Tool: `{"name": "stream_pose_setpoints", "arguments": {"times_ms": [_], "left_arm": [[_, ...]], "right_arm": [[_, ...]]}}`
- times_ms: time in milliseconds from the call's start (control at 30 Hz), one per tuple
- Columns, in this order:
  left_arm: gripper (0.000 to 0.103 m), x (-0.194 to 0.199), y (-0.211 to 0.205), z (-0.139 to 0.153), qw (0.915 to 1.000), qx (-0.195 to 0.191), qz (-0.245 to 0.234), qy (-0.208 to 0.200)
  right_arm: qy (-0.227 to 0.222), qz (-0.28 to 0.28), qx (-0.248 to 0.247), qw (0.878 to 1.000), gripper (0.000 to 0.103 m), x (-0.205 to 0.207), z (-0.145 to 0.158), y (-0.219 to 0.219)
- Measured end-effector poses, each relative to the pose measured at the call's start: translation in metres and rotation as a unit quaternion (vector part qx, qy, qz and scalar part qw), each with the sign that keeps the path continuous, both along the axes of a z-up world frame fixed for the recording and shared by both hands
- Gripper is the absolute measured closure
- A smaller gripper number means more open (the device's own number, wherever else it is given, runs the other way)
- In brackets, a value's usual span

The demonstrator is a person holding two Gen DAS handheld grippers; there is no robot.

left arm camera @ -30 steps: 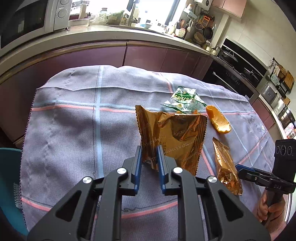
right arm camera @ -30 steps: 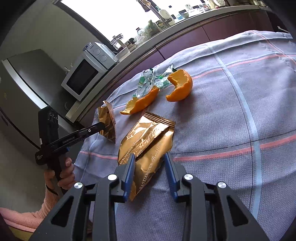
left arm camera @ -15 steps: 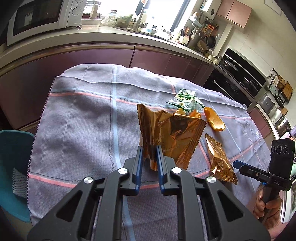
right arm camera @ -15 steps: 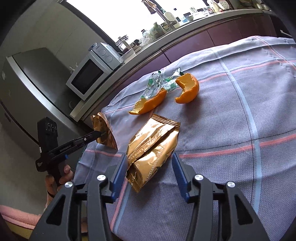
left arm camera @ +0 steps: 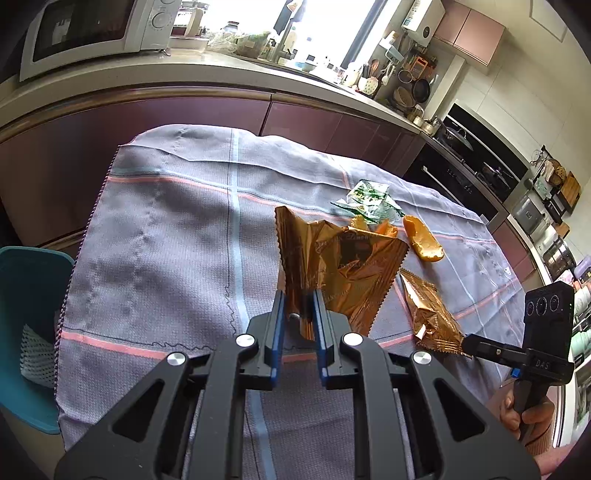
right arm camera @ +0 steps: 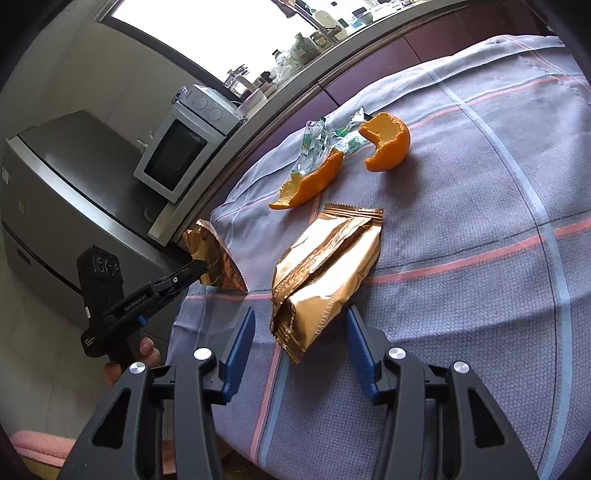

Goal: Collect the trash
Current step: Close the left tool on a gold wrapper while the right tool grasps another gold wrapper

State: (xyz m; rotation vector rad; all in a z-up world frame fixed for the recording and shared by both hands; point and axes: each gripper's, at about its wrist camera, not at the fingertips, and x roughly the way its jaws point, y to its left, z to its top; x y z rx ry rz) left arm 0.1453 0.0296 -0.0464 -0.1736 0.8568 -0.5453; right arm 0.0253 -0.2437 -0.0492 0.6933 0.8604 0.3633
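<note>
My left gripper is shut on the lower corner of a crumpled gold wrapper and holds it up over the grey checked tablecloth. The right wrist view shows that gripper at the table's left edge with its wrapper. A second gold wrapper lies flat on the cloth. My right gripper straddles its near end; its jaws are closing, and the pads stand clear of the foil. Farther back lie two orange peels and a green-and-clear wrapper.
A teal bin stands on the floor off the table's left side. A purple kitchen counter with a microwave runs behind the table. A person's hand grips the right tool's handle.
The right gripper's jaws have spread away from the flat gold wrapper's end. The left gripper has shifted sideways with its wrapper still pinched, bringing more of the teal bin into view.
</note>
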Motion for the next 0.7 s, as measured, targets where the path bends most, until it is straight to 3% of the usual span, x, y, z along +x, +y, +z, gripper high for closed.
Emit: {"name": "stream_pose_setpoints", "arguments": {"times_ms": [33,100,400,667,700], "left_arm": [[0.088,0.0,0.0,0.0,1.0,-0.001,0.0,0.001],[0.088,-0.001,0.001,0.001,1.0,-0.002,0.0,0.0],[0.09,-0.009,0.011,0.006,0.9999,-0.004,0.01,-0.009],[0.094,-0.019,0.015,0.012,0.9997,-0.006,0.014,-0.02],[0.094,-0.02,0.016,0.013,0.9997,-0.007,0.014,-0.021]], "right_arm": [[0.002,-0.003,0.003,1.0,0.07,0.003,-0.002,0.0],[0.002,-0.008,0.014,1.0,0.076,0.006,-0.005,-0.003],[-0.029,0.006,-0.005,1.0,0.081,0.012,0.006,0.0],[-0.066,0.042,-0.049,0.996,0.095,0.015,0.025,0.021],[-0.069,0.048,-0.052,0.995,0.101,0.015,0.028,0.024]]}}
